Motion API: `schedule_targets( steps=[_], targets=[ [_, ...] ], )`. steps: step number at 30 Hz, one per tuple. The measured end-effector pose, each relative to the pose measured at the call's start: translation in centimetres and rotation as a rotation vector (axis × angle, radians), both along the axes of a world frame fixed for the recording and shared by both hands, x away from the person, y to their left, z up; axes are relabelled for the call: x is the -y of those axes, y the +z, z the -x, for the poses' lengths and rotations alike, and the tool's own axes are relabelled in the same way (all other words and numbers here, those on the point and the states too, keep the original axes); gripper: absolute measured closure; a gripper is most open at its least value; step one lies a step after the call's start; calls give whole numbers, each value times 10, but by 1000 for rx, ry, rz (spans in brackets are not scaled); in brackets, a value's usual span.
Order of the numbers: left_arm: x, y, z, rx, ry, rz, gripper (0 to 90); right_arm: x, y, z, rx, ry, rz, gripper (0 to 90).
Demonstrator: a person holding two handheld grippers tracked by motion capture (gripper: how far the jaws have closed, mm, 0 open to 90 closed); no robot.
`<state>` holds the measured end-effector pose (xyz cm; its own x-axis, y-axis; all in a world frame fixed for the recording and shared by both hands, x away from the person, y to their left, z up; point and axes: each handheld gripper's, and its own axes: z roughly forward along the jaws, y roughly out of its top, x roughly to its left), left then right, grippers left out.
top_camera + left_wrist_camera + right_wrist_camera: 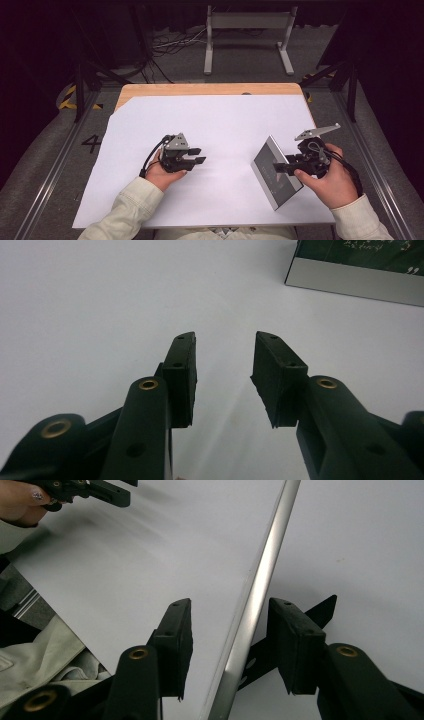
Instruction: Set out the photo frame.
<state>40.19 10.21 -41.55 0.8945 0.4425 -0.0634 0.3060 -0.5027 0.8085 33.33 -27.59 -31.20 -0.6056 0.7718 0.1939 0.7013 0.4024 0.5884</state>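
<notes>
Silver-edged and dark-faced, the flat box [276,174] lies near the right end of the white sheet [210,130] that covers the surface, and everything else is best placed from it. The right tongs [281,167] straddle it: in the right gripper view its silver edge [255,595] runs up between the two pads [176,645], which stand spread with clear gaps on either side, so nothing is pinched yet. The left tongs [200,155] rest well to the left of the box, also spread and empty, aimed toward it. The risk, as I judge it, is a closing on that narrow, shiny edge alone; the box could skid across the smooth sheet or tip out of the pads, and a one-sided push could drag the paper with it. The high view gives the box's whole outline and the distance between both hands. The right gripper view alone shows the gaps beside the edge, while the left gripper view catches a corner of the box [355,270] with pale lettering on its dark face.
</notes>
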Motion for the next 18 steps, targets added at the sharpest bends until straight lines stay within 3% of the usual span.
schedule_targets(
  steps=[18],
  targets=[
    [2,-1,1,-14,-16,-4,652,-5,-6,0,-25,14,22,590]
  ],
)
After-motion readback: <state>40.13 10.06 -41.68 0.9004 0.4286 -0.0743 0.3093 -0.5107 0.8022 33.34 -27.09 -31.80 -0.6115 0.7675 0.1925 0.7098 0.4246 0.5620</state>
